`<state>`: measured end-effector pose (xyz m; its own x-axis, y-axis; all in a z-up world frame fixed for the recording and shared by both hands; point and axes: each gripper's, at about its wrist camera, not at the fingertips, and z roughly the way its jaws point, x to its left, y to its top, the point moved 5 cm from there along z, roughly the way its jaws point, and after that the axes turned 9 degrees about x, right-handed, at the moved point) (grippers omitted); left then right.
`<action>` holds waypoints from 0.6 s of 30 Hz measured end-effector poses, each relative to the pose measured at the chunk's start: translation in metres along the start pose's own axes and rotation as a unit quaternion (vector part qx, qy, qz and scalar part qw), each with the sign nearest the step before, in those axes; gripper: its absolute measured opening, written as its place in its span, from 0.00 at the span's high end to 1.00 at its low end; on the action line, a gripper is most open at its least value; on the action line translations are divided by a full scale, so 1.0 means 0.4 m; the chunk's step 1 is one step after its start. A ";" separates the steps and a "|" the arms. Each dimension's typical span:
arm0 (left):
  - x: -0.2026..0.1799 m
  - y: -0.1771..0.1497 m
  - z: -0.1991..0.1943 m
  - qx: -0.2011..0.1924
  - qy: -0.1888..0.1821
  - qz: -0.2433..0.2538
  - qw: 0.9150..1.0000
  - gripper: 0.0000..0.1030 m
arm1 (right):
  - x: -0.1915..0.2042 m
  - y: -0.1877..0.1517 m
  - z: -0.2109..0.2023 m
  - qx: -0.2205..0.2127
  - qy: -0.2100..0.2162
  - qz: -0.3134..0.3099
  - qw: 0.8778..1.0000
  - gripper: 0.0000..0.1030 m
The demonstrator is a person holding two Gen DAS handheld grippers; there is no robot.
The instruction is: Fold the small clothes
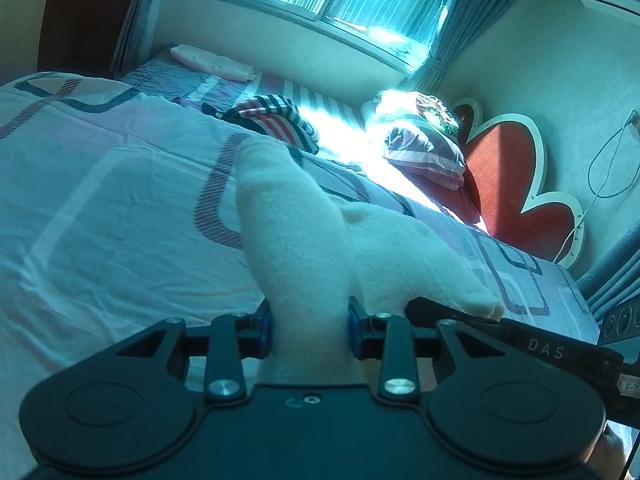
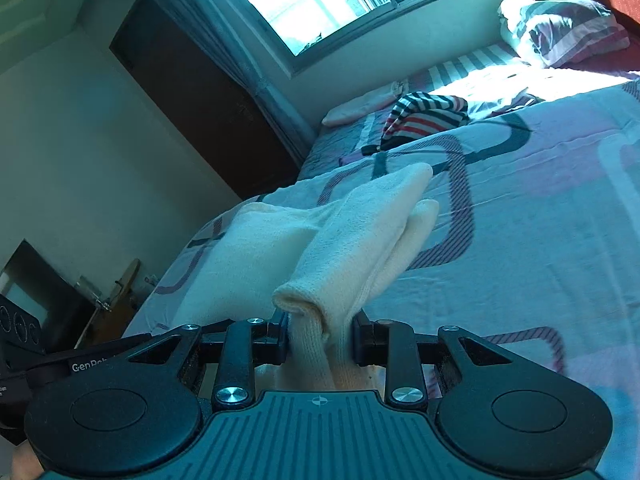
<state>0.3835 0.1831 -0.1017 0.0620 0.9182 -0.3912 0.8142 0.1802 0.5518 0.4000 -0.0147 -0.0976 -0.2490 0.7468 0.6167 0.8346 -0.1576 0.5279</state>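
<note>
A small cream knit garment is held up over the bed between both grippers. My left gripper is shut on one end of it; the cloth rises from the jaws and folds over to the right. My right gripper is shut on the other end, where the cloth bunches in layers between the jaws and drapes away to the left. The other gripper's black body shows at the edge of each view.
The bed has a pink and white patterned cover. A striped garment lies farther up, with a folded pink cloth and pillows near the window. A red heart headboard stands at the right.
</note>
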 end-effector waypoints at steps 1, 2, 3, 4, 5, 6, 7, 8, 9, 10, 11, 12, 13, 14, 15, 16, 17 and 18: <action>0.037 0.010 -0.005 0.001 0.002 0.004 1.000 0.69 | 0.022 -0.004 0.032 0.000 -0.001 0.001 1.000 0.72; 0.072 0.020 -0.007 0.002 0.005 0.007 1.000 0.69 | 0.042 -0.007 0.068 0.000 -0.003 0.003 1.000 0.72; 0.104 0.029 -0.008 0.004 0.007 0.010 1.000 0.69 | 0.058 -0.012 0.099 0.001 -0.004 0.005 1.000 0.72; 0.131 0.035 -0.006 0.005 0.008 0.012 1.000 0.69 | 0.071 -0.018 0.129 0.003 -0.006 0.009 1.000 0.72; 0.158 0.038 -0.003 0.006 0.011 0.014 1.000 0.69 | 0.078 -0.025 0.158 0.007 -0.008 0.011 1.000 0.72; 0.179 0.040 0.002 0.007 0.014 0.016 1.000 0.69 | 0.082 -0.031 0.184 0.011 -0.012 0.013 1.000 0.72; 0.204 0.035 0.010 0.009 0.017 0.018 1.000 0.68 | 0.081 -0.032 0.210 0.017 -0.016 0.015 1.000 0.72; 0.225 0.029 0.020 0.011 0.017 0.016 1.000 0.68 | 0.081 -0.037 0.231 0.022 -0.021 0.015 0.999 0.72; 0.242 0.023 0.031 0.013 0.019 0.015 1.000 0.68 | 0.074 -0.041 0.251 0.028 -0.028 0.013 0.999 0.72; 0.262 0.012 0.046 0.018 0.023 0.017 0.999 0.67 | 0.069 -0.048 0.265 0.031 -0.034 0.013 0.999 0.72; 0.275 0.001 0.060 0.022 0.027 0.018 0.999 0.63 | 0.063 -0.051 0.276 0.032 -0.039 0.016 0.999 0.72; 0.288 -0.008 0.073 0.023 0.027 0.016 0.999 0.61 | 0.054 -0.058 0.285 0.034 -0.044 0.020 0.998 0.72; 0.298 -0.015 0.080 0.023 0.025 0.011 0.999 0.55 | 0.045 -0.064 0.292 0.034 -0.048 0.024 0.998 0.71; 0.311 -0.018 0.080 0.020 0.024 0.004 1.000 0.44 | 0.036 -0.070 0.293 0.034 -0.052 0.029 0.998 0.70; 0.317 -0.017 0.081 0.020 0.029 -0.002 0.999 0.37 | 0.028 -0.076 0.292 0.032 -0.058 0.035 0.997 0.66; 0.321 -0.017 0.082 0.020 0.033 -0.004 0.999 0.30 | 0.019 -0.079 0.288 0.030 -0.065 0.039 0.997 0.62; 0.332 -0.017 0.081 0.023 0.028 -0.002 0.999 0.30 | 0.011 -0.081 0.288 0.028 -0.071 0.042 0.996 0.58; 0.333 -0.016 0.077 0.025 0.028 -0.001 0.999 0.30 | 0.007 -0.081 0.284 0.027 -0.076 0.045 0.996 0.54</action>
<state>0.4045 0.2934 -0.1801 0.0300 0.9363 -0.3500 0.8421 0.1650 0.5135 0.4282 0.0660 -0.1793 -0.0984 0.8206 0.5629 0.8763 -0.1966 0.4398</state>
